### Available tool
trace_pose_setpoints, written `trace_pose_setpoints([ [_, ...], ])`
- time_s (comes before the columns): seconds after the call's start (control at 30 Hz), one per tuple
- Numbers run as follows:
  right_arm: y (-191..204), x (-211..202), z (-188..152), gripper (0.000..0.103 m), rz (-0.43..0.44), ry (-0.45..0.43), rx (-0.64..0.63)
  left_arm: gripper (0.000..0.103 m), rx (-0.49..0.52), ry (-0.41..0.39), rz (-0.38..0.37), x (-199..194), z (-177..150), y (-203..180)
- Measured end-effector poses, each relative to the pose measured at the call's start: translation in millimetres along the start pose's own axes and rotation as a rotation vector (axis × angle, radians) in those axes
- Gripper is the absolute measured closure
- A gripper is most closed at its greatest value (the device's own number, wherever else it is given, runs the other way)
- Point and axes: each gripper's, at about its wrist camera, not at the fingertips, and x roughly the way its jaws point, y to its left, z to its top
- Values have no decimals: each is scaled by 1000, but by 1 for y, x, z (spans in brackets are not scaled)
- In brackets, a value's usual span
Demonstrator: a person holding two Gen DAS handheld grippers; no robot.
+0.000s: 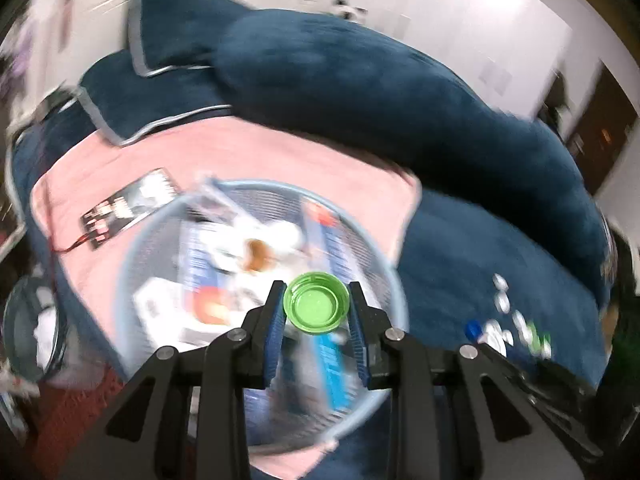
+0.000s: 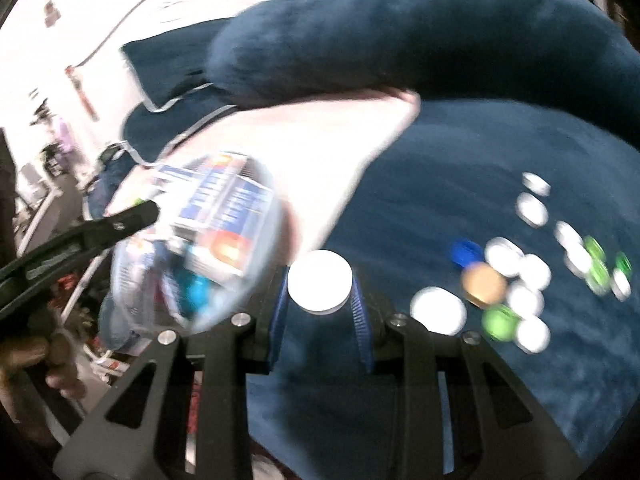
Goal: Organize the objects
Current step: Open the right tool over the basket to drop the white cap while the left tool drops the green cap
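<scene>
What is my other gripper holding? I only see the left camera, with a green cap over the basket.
Observer: The right gripper is shut on a white cap, above the blue blanket, not above the basket.
Operator: Are there more caps? Mine looks all blurry there.
Observer: Yes, a pile on the blanket to the right: mostly white caps, plus a blue cap, an orange cap and a few green caps.
Operator: Can you see my left gripper from there?
Observer: Yes, the left gripper reaches in from the left, its tip at the basket's rim.
</scene>
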Motion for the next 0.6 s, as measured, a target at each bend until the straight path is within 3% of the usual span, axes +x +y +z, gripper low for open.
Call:
trace_pose_setpoints([
  [0.2, 62, 22, 32, 72, 118, 10, -56, 72, -125, 2, 24, 12, 31, 70],
  [0.43, 97, 44, 57, 71, 162, 31, -86, 72, -137, 21, 75, 32, 40, 90],
  [0.5, 102, 46, 62, 71, 199, 47, -82, 54, -142, 27, 75, 38, 41, 95],
  [0.53, 103, 47, 64, 69, 207, 60, -77, 27, -149, 28, 85, 40, 39, 98],
  [0.57, 100, 48, 64, 60, 202, 64, -68, 7, -161, 29, 100, 41, 36, 98],
  [0.6, 99, 46, 63, 47, 199, 53, -60, 4, -170, 18, 121, 39, 34, 100],
])
